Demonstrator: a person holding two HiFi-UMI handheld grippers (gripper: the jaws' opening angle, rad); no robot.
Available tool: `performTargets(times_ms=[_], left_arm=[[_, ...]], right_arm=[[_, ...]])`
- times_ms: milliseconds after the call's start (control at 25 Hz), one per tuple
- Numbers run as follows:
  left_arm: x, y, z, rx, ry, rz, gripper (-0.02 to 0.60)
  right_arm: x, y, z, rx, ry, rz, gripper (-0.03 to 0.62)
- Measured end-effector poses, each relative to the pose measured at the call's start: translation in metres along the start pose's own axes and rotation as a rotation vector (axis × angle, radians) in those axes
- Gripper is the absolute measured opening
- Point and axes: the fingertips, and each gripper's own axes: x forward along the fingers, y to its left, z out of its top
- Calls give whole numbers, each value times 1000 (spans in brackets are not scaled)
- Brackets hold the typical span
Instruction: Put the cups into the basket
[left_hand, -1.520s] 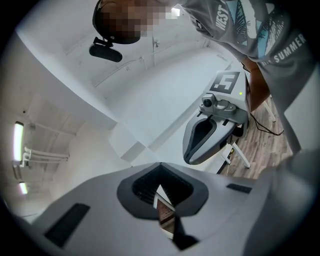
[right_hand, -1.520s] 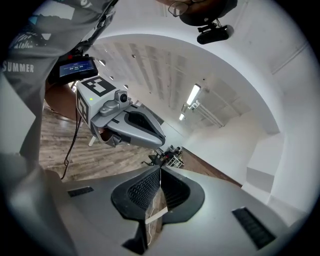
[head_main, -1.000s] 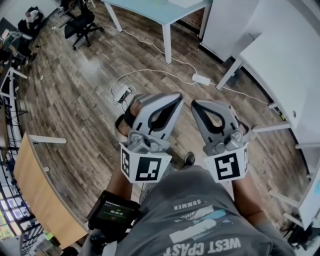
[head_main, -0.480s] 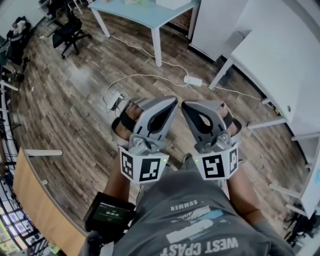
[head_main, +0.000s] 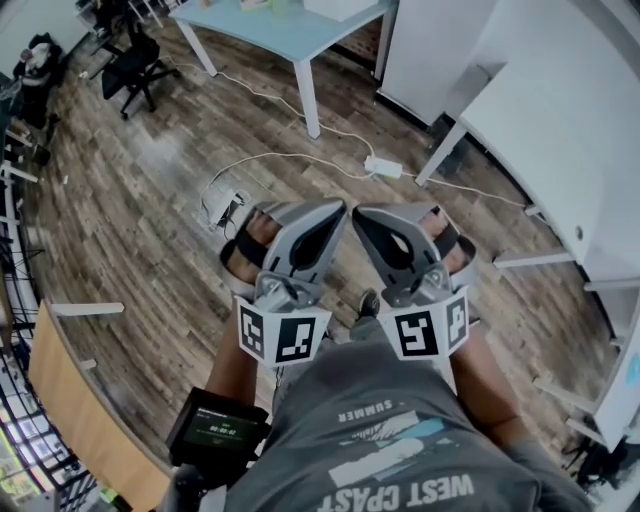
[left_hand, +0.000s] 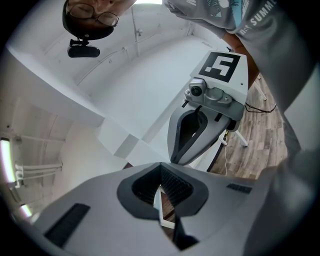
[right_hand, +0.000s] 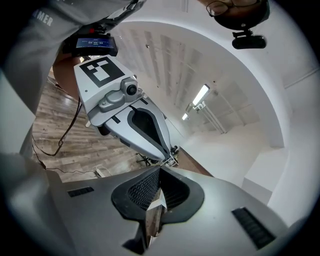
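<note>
While both grippers hang low over the wooden floor (head_main: 150, 200), the right gripper (head_main: 358, 213) has slid nearer the left gripper (head_main: 338, 208) than a second ago, so their tips now sit just beside each other. Behind them, the light-blue table (head_main: 270, 25) and the white power strip (head_main: 384, 166) lie further left in the head view than before.

Each gripper's fingers are pressed together with nothing between them (the ribbed pads (left_hand: 175, 182) meet at the tip in both gripper views). Neither cups nor basket falls within any view.

The person's hands are mostly covered by the gripper bodies, and a dark shoe (head_main: 368, 300) between the marker cubes is half hidden. The top edge cuts off the light-blue table, and the right edge cuts off the white table (head_main: 560, 120). The screen of the forearm device (head_main: 215, 432) is too small to read.
</note>
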Motion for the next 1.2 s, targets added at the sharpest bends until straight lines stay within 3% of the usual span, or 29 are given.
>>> performTargets(times_ms=[640,1200], left_arm=[[75,8,-11,13,104,57,-2],[82,76,-66,18,43,55,-3]], right_arm=[[18,-53,-62,12,-87,39,12],[90,-78,-48,22,-47,-12,12]])
